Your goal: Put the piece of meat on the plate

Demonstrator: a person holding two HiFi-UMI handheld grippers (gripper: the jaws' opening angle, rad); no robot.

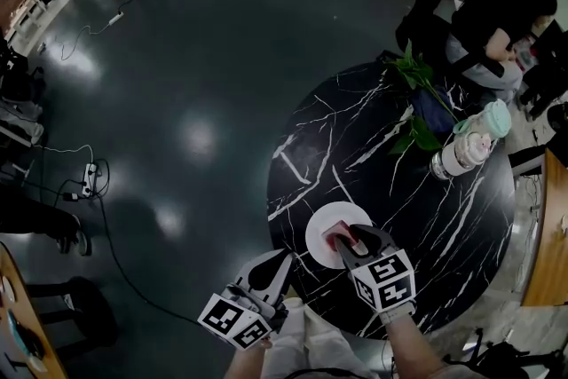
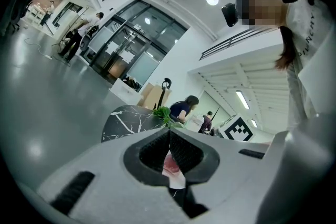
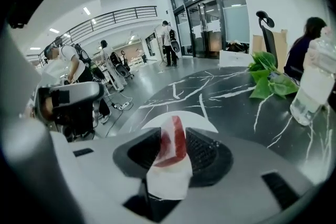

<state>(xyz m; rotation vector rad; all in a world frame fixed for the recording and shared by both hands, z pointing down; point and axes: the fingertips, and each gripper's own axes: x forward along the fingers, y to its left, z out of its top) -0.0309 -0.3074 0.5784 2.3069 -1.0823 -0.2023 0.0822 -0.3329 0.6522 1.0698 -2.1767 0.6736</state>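
Observation:
The piece of meat [image 1: 338, 233], red with a white fatty end, stands over the white plate [image 1: 327, 214] near the front edge of the black marble table [image 1: 399, 191]. My right gripper [image 1: 349, 236] reaches down over the plate. In the right gripper view the meat [image 3: 173, 144] stands upright between the jaws, which are spread a little; the pads do not look pressed on it, and the plate [image 3: 202, 121] shows just beyond. My left gripper [image 1: 269, 269] hangs off the table's near edge, left of the plate. Its fingertips meet, nothing held [image 2: 169, 132].
Green leaves [image 1: 415, 89] and a clear bottle [image 1: 454, 157] stand at the table's far right. A person in black [image 1: 497, 18] sits beyond them. A power strip and cables [image 1: 87, 177] lie on the dark floor at the left.

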